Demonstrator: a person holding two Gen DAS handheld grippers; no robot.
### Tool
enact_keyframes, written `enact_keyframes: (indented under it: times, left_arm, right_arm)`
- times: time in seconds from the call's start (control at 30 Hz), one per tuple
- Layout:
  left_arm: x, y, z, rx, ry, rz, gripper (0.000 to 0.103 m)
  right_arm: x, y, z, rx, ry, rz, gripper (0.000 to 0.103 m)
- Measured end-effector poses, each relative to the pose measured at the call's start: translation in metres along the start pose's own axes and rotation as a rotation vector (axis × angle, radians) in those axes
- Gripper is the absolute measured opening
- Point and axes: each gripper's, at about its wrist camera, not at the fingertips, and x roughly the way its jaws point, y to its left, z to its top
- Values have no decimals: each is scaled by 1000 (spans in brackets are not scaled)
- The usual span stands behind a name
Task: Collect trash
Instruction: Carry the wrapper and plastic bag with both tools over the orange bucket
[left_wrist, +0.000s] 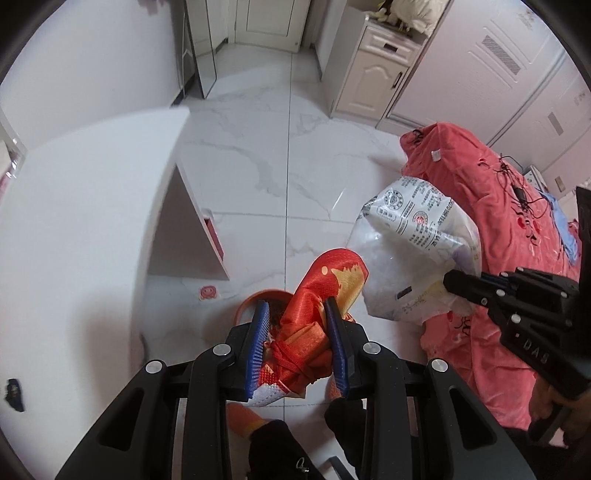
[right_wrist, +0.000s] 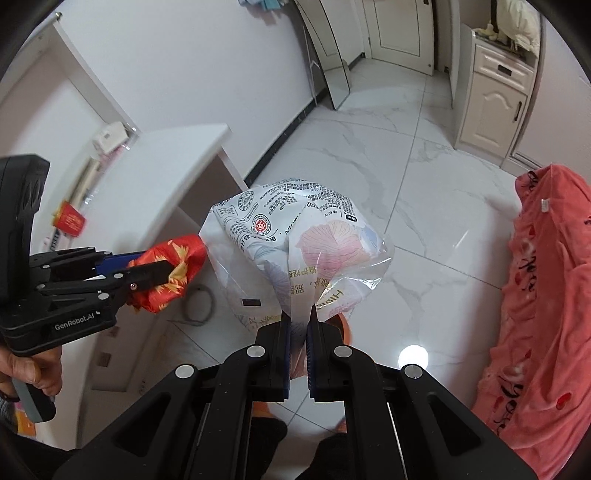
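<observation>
Two grippers hold trash above an orange bin (left_wrist: 255, 301) on the marble floor (left_wrist: 266, 155). Left of the bin stands a white desk (left_wrist: 85, 206). Directly over the bin, the left gripper (left_wrist: 300, 345) clamps its blue pads on a crumpled red-and-gold bag (left_wrist: 325, 288). Right of the bin, the right gripper (right_wrist: 298, 345) pinches a clear printed plastic bag (right_wrist: 295, 243), jaws nearly closed, near a coral bedspread (left_wrist: 491, 206).

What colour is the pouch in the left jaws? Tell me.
The fabric pouch is red-orange satin with a gold pattern, clearest in the left wrist view.
</observation>
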Motion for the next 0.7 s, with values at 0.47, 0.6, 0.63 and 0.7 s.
enact_keyframes:
  times: [0.47, 0.6, 0.63, 0.7]
  left_arm:
    - [117, 31, -12, -87, 149, -32, 33]
    - [147, 35, -16, -95, 189, -36, 33]
    - [155, 36, -17, -92, 200, -34, 33]
    - [166, 37, -19, -87, 213, -30, 33]
  right_arm:
    - [143, -39, -25, 59, 142, -88, 7]
    - [168, -48, -30, 86, 157, -100, 7]
    - [175, -50, -31, 87, 162, -101, 7]
    - [184, -51, -33, 84, 170, -103, 7]
